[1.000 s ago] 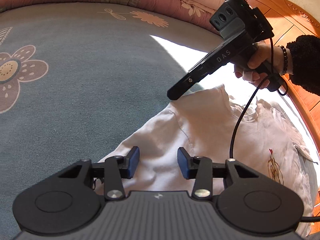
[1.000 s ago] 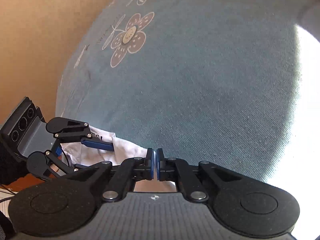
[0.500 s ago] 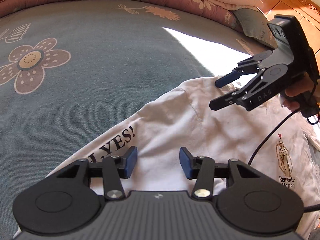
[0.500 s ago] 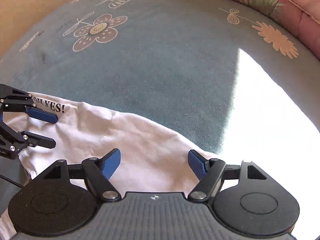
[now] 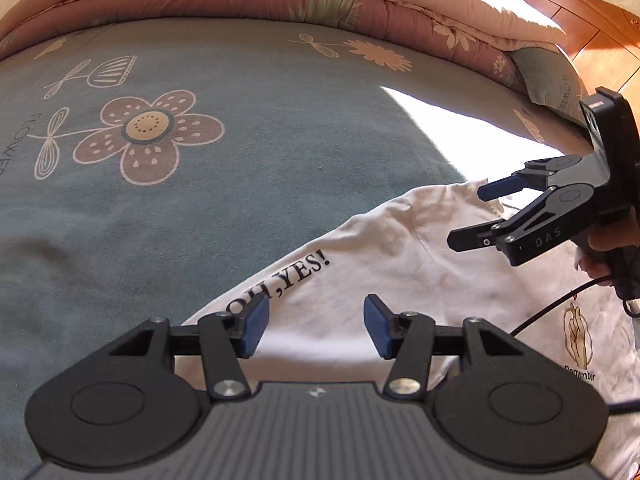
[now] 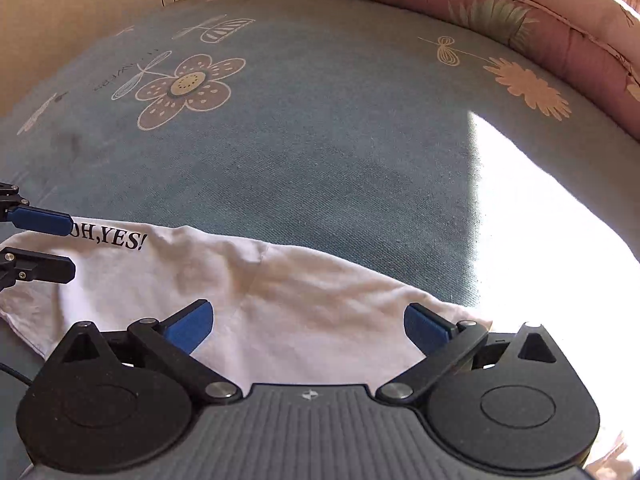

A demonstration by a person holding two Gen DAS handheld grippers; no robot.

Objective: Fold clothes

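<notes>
White T-shirt (image 5: pixel 384 264): lies on the blue-green flowered bedspread (image 5: pixel 240 184), its long edge lettered "OH,YES!" facing the quilt (image 5: pixel 280 4); a printed motif shows on the near side by the cable
Right gripper (image 6: pixel 306 326): a second ago its jaws were pinched shut at the shirt's edge; now they are opening wide, cloth lying flat below them, nothing held
Left gripper (image 5: pixel 312 326): jaws opening a little, about half spread above the lettered edge, pads off the cloth
What changed: the right side's grip has been let go and both grippers have drawn back over the shirt
Meaning: one fold looks laid down; a fresh grasp is probably next
</notes>
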